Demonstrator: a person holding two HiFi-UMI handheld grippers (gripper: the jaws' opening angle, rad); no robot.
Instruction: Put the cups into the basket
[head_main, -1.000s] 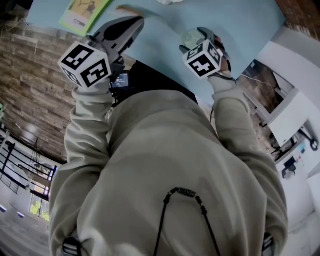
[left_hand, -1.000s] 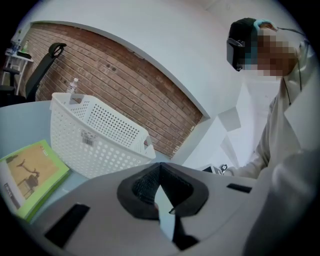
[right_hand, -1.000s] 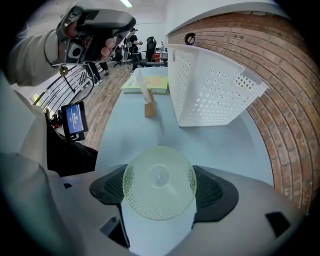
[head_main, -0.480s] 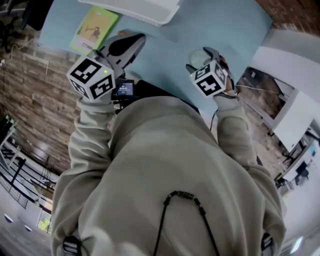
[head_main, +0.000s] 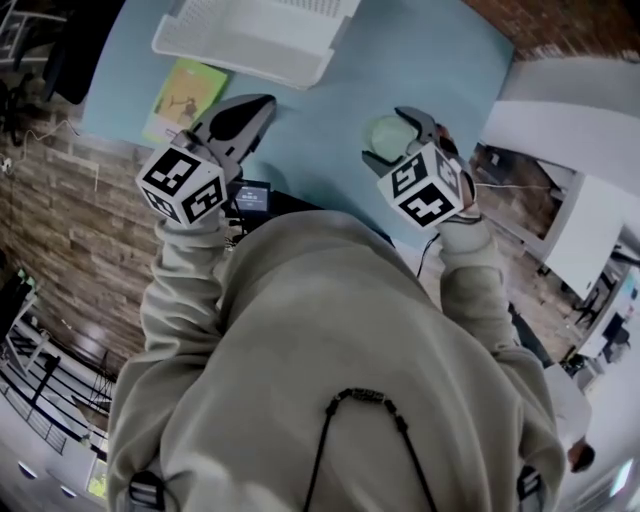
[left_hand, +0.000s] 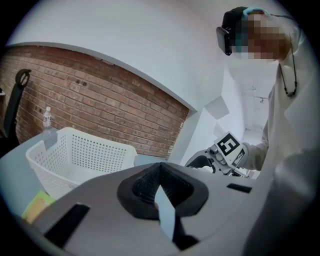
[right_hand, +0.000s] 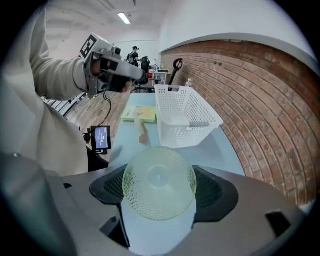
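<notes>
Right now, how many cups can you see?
1. A pale green cup is clamped in the right hand-held gripper, not yet at the white basket. More cups may be hidden inside the basket or out of view.

Long red brick wall (right_hand: 260, 85) runs along the right side of the pale blue bench (head_main: 400, 60). White above the brick. Brown wood-plank floor (head_main: 60, 200) to the left. Strip light (right_hand: 124, 18) on the far ceiling. White partitions (head_main: 580, 230) at right.
</notes>
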